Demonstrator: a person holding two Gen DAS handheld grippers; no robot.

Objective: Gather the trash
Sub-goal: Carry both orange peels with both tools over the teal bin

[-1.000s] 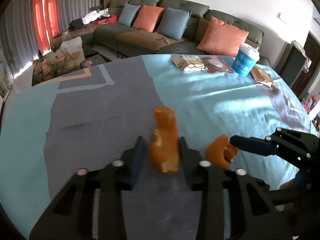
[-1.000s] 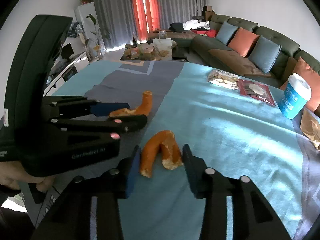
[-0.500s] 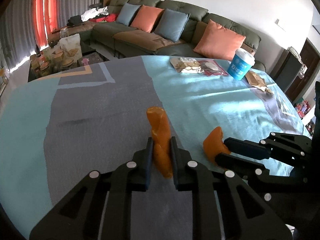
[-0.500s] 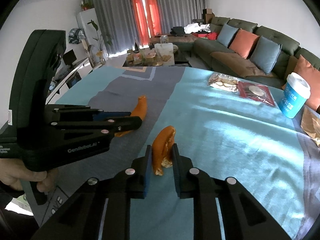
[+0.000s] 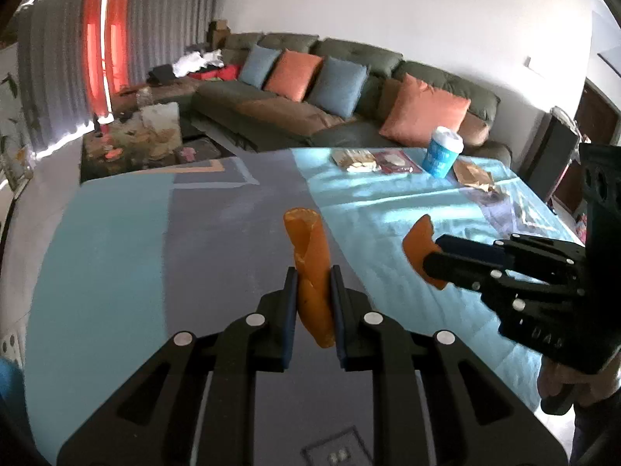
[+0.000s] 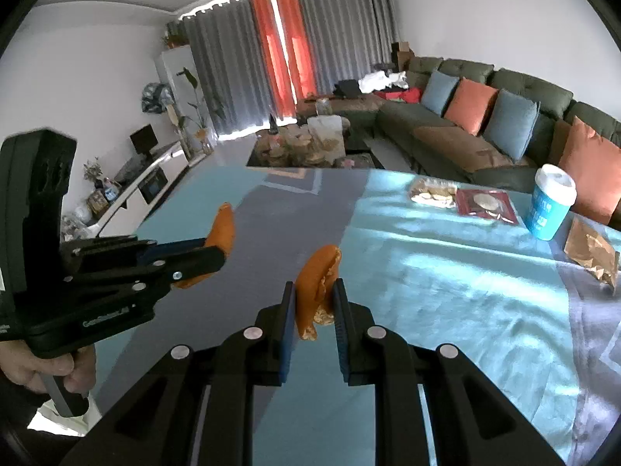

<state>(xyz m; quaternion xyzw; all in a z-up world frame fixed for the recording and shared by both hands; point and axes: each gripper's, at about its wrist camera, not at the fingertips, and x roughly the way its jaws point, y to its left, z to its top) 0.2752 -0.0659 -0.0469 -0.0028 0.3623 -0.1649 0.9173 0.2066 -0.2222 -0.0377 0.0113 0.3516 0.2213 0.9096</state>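
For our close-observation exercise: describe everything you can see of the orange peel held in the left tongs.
The orange peel is a long curled strip, bright orange outside, rolled in on itself so its upper end forms an open tube. It looks leathery and stiff. It stands nearly upright, clamped at its lower half between the blue pads of the left tongs, with a tip poking below them. It appears lifted clear of the grey and teal tablecloth; only the pads touch it.
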